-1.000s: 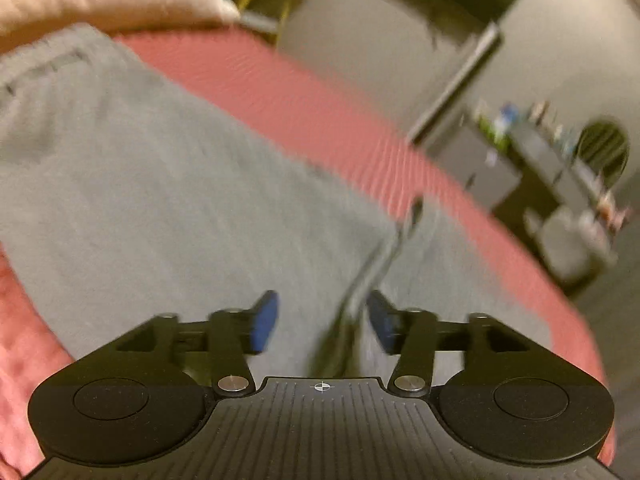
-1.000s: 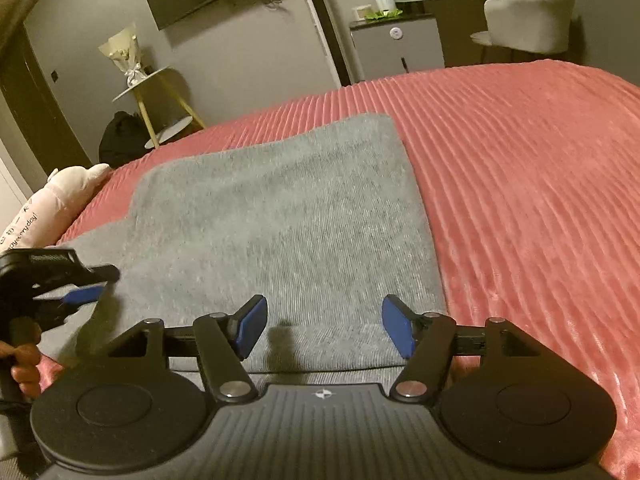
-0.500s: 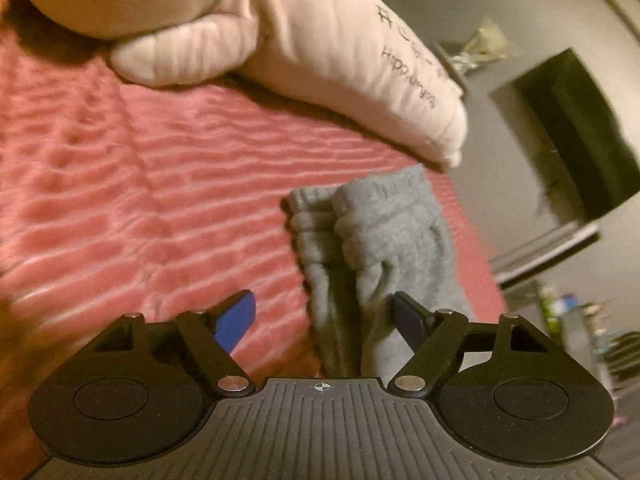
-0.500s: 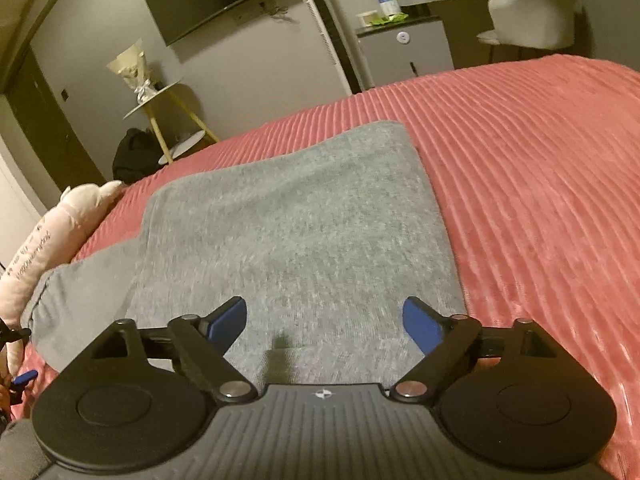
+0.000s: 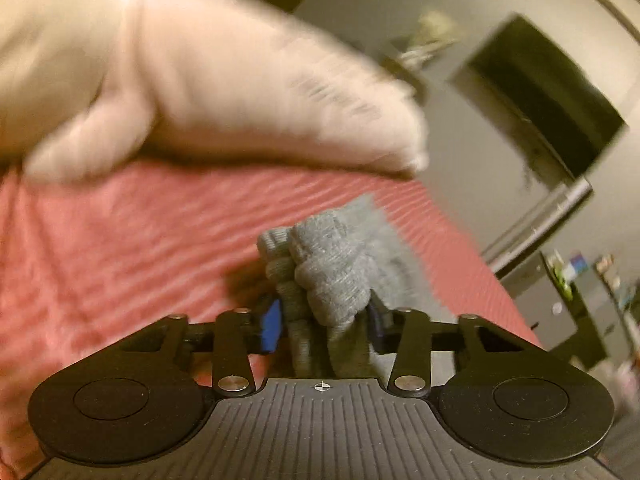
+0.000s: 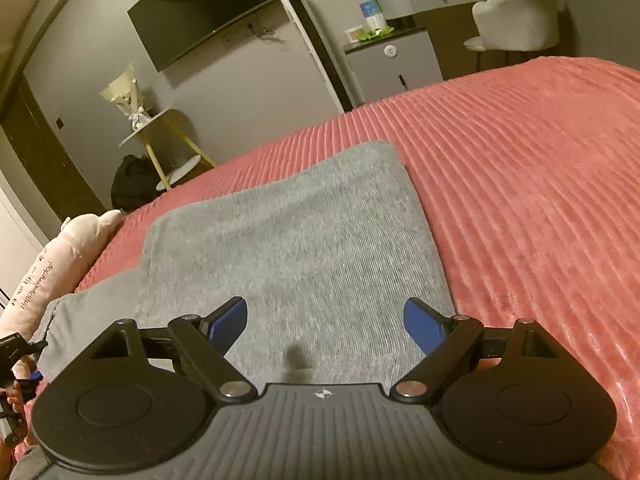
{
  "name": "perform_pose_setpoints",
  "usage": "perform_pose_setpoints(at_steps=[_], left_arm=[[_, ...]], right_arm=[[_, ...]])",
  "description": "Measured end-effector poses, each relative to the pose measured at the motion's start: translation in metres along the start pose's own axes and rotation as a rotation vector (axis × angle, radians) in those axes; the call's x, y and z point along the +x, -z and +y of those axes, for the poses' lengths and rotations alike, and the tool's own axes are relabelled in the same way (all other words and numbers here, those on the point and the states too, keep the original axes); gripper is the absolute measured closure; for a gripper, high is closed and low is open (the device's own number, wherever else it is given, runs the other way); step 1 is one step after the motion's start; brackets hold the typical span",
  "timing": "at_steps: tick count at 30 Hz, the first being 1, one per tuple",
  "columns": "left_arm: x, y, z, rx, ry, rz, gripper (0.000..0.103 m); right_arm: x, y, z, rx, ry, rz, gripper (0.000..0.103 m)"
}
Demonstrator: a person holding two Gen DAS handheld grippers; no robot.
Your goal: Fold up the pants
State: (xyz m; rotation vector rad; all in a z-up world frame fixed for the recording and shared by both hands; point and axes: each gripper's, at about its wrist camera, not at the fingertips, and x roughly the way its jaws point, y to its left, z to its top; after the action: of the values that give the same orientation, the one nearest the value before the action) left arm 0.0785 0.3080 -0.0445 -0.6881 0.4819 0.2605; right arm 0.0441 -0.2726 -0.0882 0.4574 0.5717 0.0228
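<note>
Counting two grippers [image 5: 324, 326] [image 6: 326, 326], one pants [image 6: 296, 248].

Left wrist view: low, close over pink bedspread [image 5: 120, 248], facing plush pillow [image 5: 224, 92] at 12 o'clock, wall TV [image 5: 548, 92] at 2 o'clock. Right wrist view: higher, farther back, facing across bedspread [image 6: 520, 184]; TV [image 6: 208, 12] at 11 o'clock, pillow [image 6: 52, 264] at 9 o'clock. Shared: bedspread, pillow, TV.
</note>
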Motion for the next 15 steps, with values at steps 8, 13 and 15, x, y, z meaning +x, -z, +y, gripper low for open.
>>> perform_pose_setpoints(at_steps=[8, 13, 15], left_arm=[[-0.070, 0.026, -0.153, 0.463, 0.186, -0.209, 0.066], [-0.095, 0.113, -0.248, 0.806, 0.401, -0.182, 0.064], [-0.087, 0.157, -0.270, 0.902, 0.460, -0.056, 0.052]], right_arm=[[-0.012, -0.004, -0.009, 0.055, -0.033, -0.050, 0.016], [-0.021, -0.005, -0.014, 0.099, -0.057, -0.088, 0.016], [-0.026, -0.006, -0.019, 0.127, -0.062, -0.104, 0.016]])
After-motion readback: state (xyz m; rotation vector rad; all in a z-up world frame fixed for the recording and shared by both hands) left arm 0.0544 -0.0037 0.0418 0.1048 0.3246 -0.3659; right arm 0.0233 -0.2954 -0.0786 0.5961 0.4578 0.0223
